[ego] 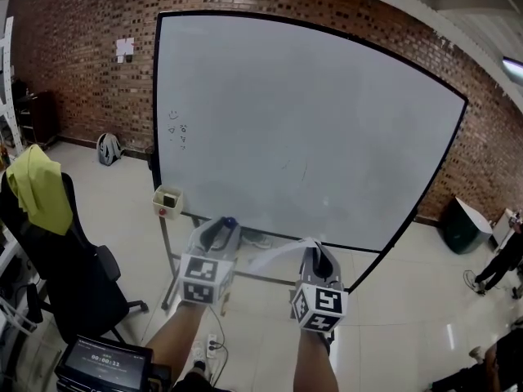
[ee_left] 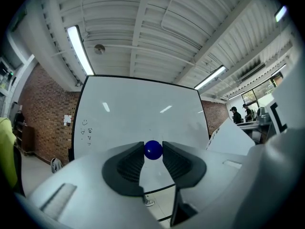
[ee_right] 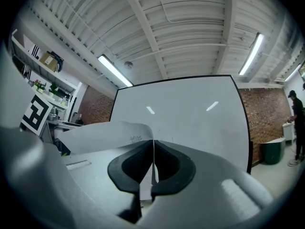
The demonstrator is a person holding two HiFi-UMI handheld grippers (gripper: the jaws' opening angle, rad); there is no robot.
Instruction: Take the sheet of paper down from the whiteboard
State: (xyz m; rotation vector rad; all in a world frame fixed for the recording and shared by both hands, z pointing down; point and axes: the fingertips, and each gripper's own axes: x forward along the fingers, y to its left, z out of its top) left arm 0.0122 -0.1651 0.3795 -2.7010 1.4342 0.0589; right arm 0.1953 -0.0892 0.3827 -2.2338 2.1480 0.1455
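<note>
Left tongs (ego: 221, 228): I read them as clamped on a small blue ball (ee_left: 153, 150), gripped at the very tips, pads against both its sides.
Right tongs (ee_right: 153, 152): pressed together on the paper (ee_right: 102, 135), pinching one edge of it.
Paper: off the whiteboard (ego: 302, 121), in the air in front of its lower edge. From the right tongs it curls out towards the left tongs. Faint writing near the pinched edge, too small for me to read.
Whiteboard: face bare apart from small doodles (ego: 177, 129) near its left edge.
Box (ego: 167, 201): small, at the whiteboard's lower left corner.
Both tongs: side by side, pointing at the board.
</note>
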